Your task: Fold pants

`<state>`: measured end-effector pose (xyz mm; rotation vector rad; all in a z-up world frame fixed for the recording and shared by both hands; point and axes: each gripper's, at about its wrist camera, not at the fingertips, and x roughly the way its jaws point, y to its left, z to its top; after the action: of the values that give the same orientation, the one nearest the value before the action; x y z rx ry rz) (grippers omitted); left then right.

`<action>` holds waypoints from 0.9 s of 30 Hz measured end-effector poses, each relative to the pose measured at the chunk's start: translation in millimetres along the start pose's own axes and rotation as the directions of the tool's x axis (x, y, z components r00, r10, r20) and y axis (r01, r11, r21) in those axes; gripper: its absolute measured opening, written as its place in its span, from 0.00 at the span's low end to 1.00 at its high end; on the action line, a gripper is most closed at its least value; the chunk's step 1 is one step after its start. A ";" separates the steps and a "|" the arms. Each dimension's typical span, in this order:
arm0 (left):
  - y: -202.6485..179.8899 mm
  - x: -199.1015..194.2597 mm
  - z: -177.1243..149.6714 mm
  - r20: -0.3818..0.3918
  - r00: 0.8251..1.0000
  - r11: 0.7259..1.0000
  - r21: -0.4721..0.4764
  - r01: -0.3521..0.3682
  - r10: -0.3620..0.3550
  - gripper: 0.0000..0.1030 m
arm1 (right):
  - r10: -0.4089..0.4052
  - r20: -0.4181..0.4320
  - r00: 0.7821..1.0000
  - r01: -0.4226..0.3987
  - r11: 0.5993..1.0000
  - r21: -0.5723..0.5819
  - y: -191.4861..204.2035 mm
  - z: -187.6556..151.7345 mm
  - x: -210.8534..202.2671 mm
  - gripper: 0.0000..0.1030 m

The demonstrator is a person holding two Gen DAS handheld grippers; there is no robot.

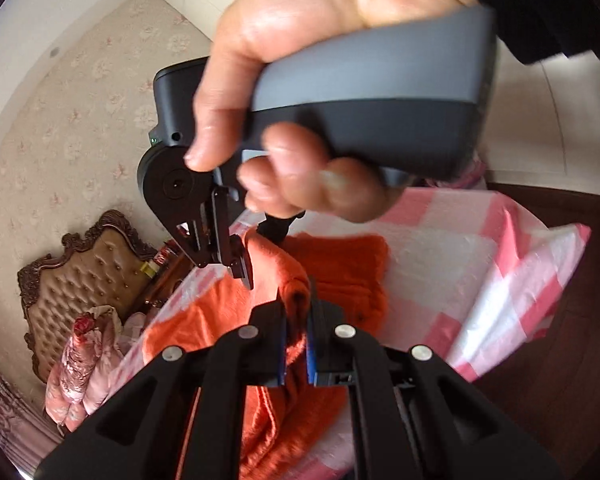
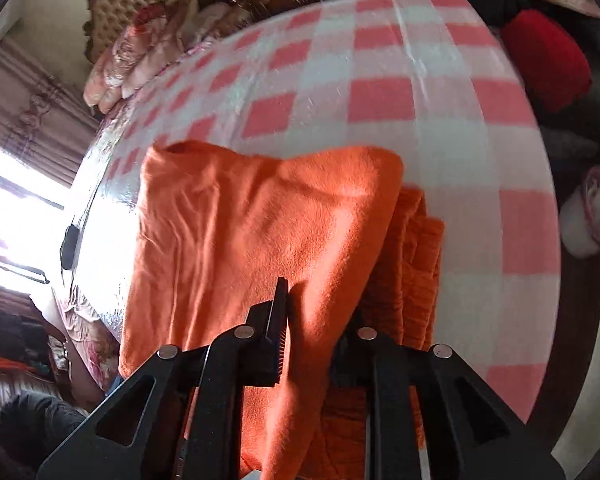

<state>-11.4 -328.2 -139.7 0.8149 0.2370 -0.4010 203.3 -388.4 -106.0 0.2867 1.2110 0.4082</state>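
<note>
The orange pants (image 1: 332, 272) lie on a table with a pink and white checked cloth (image 1: 460, 264). My left gripper (image 1: 296, 340) is shut on a bunched edge of the pants, lifted above the table. The right gripper (image 1: 244, 256), held by a hand, is shut on the same raised fabric just ahead of the left. In the right wrist view the pants (image 2: 260, 232) drape from my right gripper (image 2: 304, 336), shut on the fabric, over a ribbed orange layer (image 2: 416, 264) on the cloth (image 2: 380, 96). The right finger is hidden under fabric.
A brown tufted headboard (image 1: 84, 280) and floral bedding (image 1: 84, 368) stand beyond the table's left. A red fuzzy item (image 2: 548, 60) and a pink and white item (image 2: 596, 212) lie past the table's right edge. A bright window (image 2: 8, 216) is at left.
</note>
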 end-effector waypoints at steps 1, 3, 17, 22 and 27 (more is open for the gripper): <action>4.4 1.0 2.2 0.006 1.000 1.000 -0.007 -0.013 0.014 0.07 | -0.003 0.010 1.000 0.003 1.000 -0.016 3.6 2.5 -4.3 0.11; 6.0 7.1 10.3 0.005 1.000 1.000 -0.019 -0.021 0.022 0.07 | 0.004 0.032 0.999 -0.003 0.999 -0.050 13.3 8.6 -11.9 0.11; 30.0 -16.9 4.5 0.069 0.980 0.979 -0.072 0.192 -0.187 0.62 | -0.099 0.092 0.991 0.101 0.995 -0.014 -11.9 -8.6 -11.9 0.21; 174.4 -37.9 -68.3 0.019 0.953 0.788 -0.557 0.261 -0.302 0.67 | -0.314 0.258 0.914 0.323 0.946 0.009 -1.7 -42.4 -47.7 0.84; 259.1 -0.5 -188.8 -0.086 0.888 0.394 -0.912 0.112 -0.452 0.51 | -0.377 0.203 0.904 0.371 0.926 0.069 -11.9 -75.3 -34.1 0.77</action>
<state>90.9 -27.7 -95.1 -0.2769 0.8474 -0.3920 124.0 -414.5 -107.1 0.1127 1.0312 0.0227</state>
